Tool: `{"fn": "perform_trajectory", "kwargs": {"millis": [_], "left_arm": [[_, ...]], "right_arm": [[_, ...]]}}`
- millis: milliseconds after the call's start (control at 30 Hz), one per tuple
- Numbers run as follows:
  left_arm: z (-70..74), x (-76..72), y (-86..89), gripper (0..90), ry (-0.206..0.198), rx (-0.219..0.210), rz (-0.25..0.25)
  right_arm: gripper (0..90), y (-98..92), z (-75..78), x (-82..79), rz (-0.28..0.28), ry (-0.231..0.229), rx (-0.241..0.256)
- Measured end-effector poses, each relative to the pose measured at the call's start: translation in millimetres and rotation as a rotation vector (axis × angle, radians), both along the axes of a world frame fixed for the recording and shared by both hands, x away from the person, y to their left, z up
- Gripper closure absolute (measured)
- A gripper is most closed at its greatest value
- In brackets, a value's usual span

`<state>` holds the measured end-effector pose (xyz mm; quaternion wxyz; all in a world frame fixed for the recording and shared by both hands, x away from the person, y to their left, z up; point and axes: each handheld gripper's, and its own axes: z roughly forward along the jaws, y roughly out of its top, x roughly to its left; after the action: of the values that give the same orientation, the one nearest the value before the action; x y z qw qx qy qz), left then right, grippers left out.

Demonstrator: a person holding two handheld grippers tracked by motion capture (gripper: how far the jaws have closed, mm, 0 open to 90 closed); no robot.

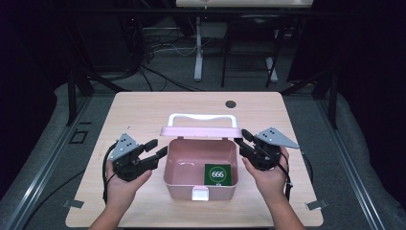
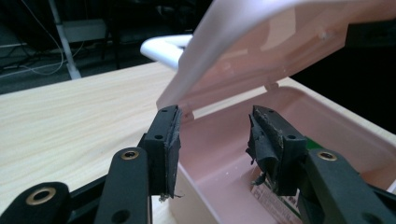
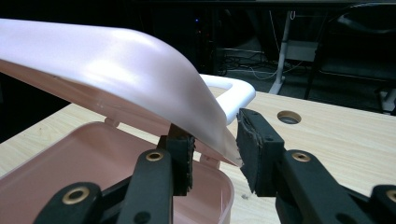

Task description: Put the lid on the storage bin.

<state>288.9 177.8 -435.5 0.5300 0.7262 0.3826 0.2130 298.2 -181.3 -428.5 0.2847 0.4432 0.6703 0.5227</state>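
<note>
I have a pink box (image 1: 200, 179) in the middle of the bench (image 1: 143, 110), its lid (image 1: 198, 132) tipped up at the back with the white handle (image 1: 203, 117) on top, and a green card (image 1: 219, 173) marked 666 lying inside at the right. My left gripper (image 1: 158, 148) sits at the box's left rim, jaws spread and holding nothing. My right gripper (image 1: 245, 139) is at the lid's right corner, jaws apart either side of its edge, not clamped on it.

Each black claw (image 1: 155, 148) (image 1: 245, 140) has 2 frayed pads, brass-ringed pivots, a grey triangular plate and a black cable.
</note>
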Motion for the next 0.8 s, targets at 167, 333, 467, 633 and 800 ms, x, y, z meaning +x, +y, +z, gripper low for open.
{"fn": "perform_trajectory", "kwargs": {"millis": [167,333,467,633,800], "left_arm": [[10.9,1.9,-4.4,53.1,-0.027,-0.003,0.001],[19.9,7.7,-8.6,53.4,-0.051,-0.006,0.016],[23.0,10.6,-10.1,54.1,-0.057,-0.01,0.018],[26.4,13.2,-11.8,54.2,-0.061,-0.011,0.024],[28.0,15.6,-13.0,54.1,-0.062,-0.01,0.023]], "right_arm": [[65.5,-0.4,-0.6,0.2,-0.001,-0.001,0.006],[63.5,-1.4,-1.9,1.0,0.001,0.001,0.01],[62.6,-2.5,-2.6,1.4,0.003,0.006,0.01],[60.9,-3.2,-6.5,2.7,0.003,0.012,0.009],[60.5,-2.5,-18.5,7.9,-0.006,0.047,-0.012]]}}
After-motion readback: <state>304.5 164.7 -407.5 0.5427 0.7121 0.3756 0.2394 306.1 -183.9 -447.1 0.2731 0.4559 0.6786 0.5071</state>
